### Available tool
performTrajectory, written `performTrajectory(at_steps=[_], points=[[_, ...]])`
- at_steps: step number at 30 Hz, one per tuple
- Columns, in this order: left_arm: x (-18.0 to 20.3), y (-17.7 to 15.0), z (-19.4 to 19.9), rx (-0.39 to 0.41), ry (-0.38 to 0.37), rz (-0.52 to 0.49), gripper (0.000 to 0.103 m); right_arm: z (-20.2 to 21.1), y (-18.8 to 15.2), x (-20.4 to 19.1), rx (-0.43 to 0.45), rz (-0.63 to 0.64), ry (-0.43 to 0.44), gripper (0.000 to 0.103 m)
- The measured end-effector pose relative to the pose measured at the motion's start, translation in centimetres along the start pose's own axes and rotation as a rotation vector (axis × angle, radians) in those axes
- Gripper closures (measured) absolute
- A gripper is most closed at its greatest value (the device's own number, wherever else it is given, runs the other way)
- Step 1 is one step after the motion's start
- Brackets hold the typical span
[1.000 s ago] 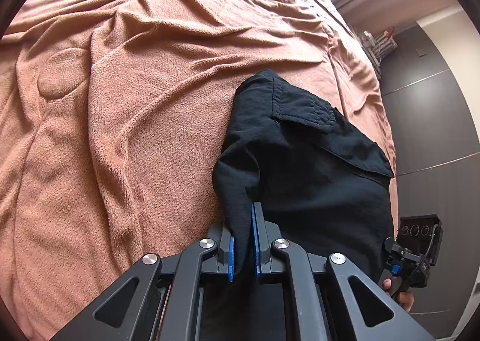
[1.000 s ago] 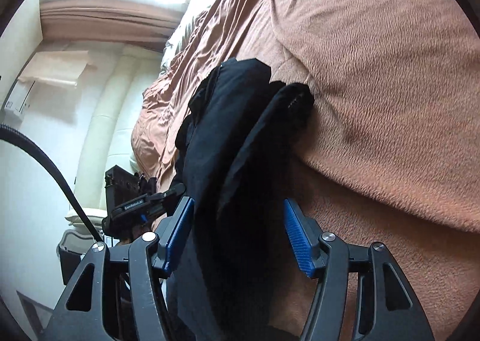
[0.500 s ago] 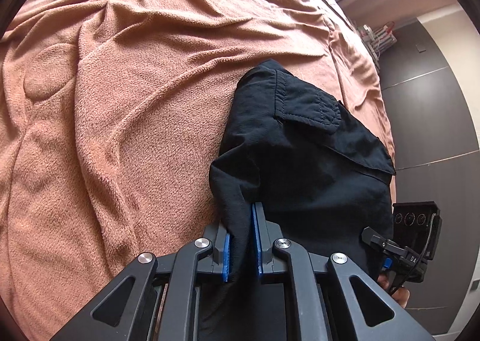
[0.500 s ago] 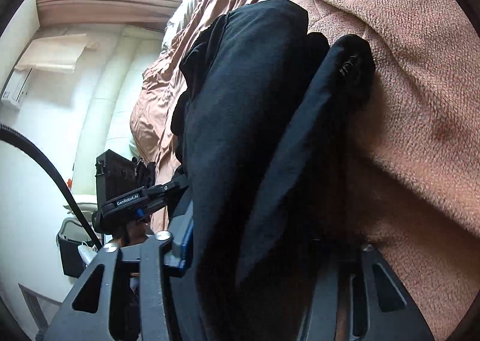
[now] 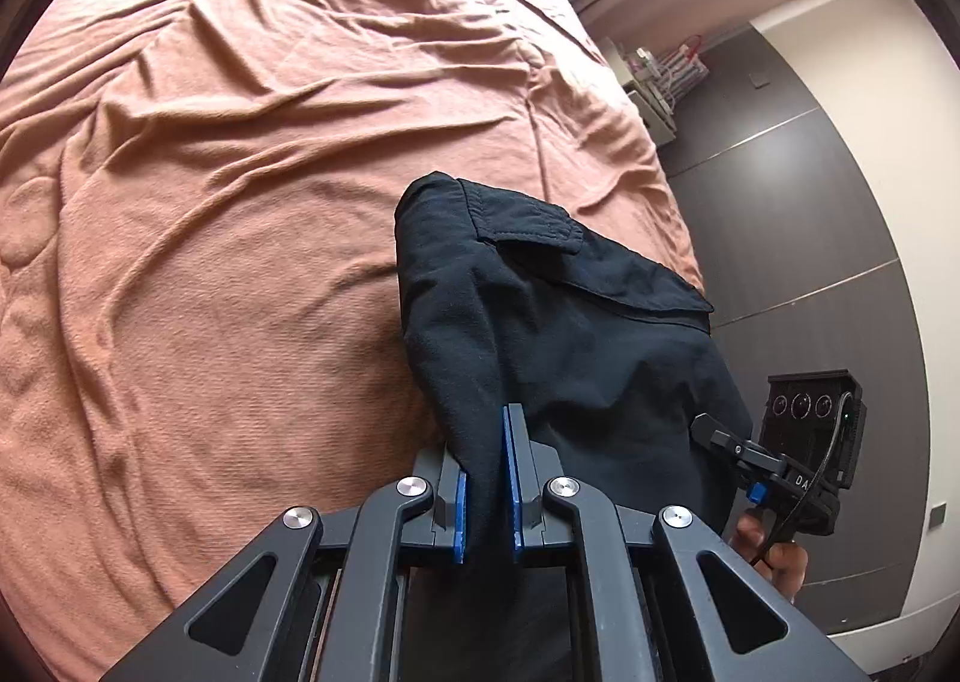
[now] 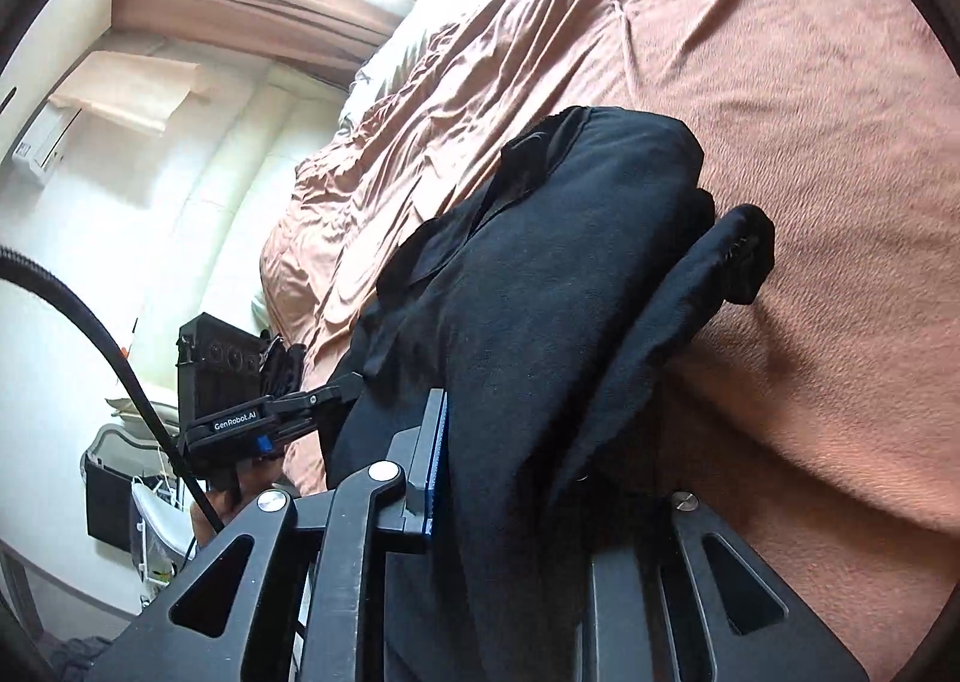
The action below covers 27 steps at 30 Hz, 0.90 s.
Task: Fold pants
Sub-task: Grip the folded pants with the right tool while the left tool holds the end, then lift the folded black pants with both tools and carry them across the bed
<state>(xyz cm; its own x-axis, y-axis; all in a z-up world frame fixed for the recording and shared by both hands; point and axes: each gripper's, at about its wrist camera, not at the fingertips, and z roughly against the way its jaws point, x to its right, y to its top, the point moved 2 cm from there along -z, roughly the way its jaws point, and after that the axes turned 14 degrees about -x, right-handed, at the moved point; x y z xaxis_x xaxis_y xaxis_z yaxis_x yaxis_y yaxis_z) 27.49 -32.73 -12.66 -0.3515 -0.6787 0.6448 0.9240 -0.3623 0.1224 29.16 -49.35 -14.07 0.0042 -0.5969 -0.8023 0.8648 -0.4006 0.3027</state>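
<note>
Black pants (image 5: 558,322) with a flapped pocket lie bunched on the brown bedspread (image 5: 240,202), hanging over the bed's near edge. My left gripper (image 5: 486,472) is shut on a fold of the pants at their left edge. In the right wrist view the pants (image 6: 540,292) fill the middle, and my right gripper (image 6: 510,472) has closed on a thick bundle of the fabric; its right finger is hidden under the cloth. The other gripper shows in each view, the right one (image 5: 774,466) and the left one (image 6: 264,418).
The bedspread (image 6: 780,81) is wrinkled and spreads far up and left. A dark wardrobe wall (image 5: 810,232) stands on the right of the bed. A small rack (image 5: 660,75) stands by the far wall. A black bin (image 6: 108,496) and white curtain are on the other side.
My right gripper went from open around the pants to closed on them. Both grippers drew the pants a little toward the bed's edge.
</note>
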Motion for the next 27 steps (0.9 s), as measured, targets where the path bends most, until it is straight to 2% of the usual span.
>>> performTrajectory(at_steps=[9,16,27], points=[[8.3,1.9,-3.2,0.01,-0.079,-0.085,0.092,8.7,0.2,-0.7,0.061,0.034,-0.104,0.086],[14.7,4.1,-6.8,0.022,-0.09,-0.137,0.092,15.0,-0.3,0.0,0.087,0.054,-0.158,0.086],[23.1,7.3,-14.0,-0.003,-0.127,-0.209,0.092,23.8,0.5,1.8,0.098,0.048,-0.246,0.086]])
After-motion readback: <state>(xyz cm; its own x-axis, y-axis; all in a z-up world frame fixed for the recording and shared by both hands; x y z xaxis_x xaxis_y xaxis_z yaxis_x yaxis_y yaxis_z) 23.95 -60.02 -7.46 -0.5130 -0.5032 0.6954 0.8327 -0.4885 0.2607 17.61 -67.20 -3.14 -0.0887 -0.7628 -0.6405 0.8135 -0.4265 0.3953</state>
